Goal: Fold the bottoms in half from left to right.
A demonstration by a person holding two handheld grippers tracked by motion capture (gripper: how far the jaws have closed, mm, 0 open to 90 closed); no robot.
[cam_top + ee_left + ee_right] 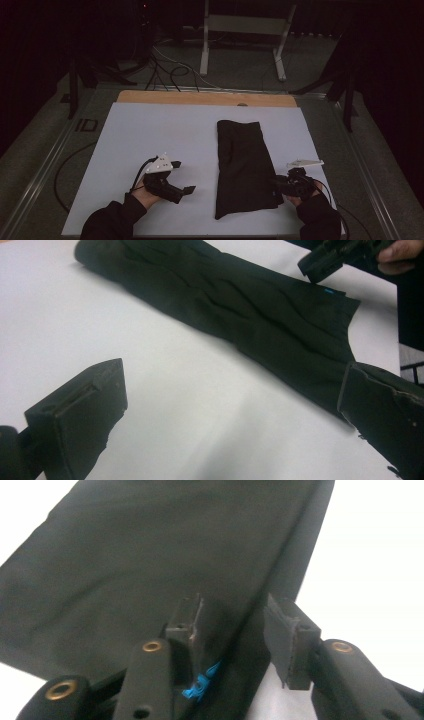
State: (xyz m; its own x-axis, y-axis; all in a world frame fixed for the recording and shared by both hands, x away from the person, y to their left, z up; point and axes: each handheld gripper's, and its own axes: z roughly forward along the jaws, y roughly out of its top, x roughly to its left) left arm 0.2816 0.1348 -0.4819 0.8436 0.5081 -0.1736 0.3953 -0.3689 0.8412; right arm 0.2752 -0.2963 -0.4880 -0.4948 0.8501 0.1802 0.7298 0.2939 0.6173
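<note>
A black garment (pixel 245 165) lies folded into a long strip on the white table cover (pixel 150 130), running from the far middle to the near edge. My right gripper (pixel 276 186) is at its near right edge. In the right gripper view the jaws (pixel 232 620) straddle that edge with a gap between them, and a small blue tag (pixel 202 682) sits by the left jaw. My left gripper (pixel 183 176) rests low over bare table to the left of the garment, wide open and empty. In the left gripper view the garment (pixel 240 305) lies ahead of the gripper (pixel 232 382).
The table's wooden far edge (pixel 200 97) shows beyond the white cover. Cables (pixel 170 70) and a metal stand (pixel 245 25) are on the floor behind the table. The person's dark sleeves come in at the near edge.
</note>
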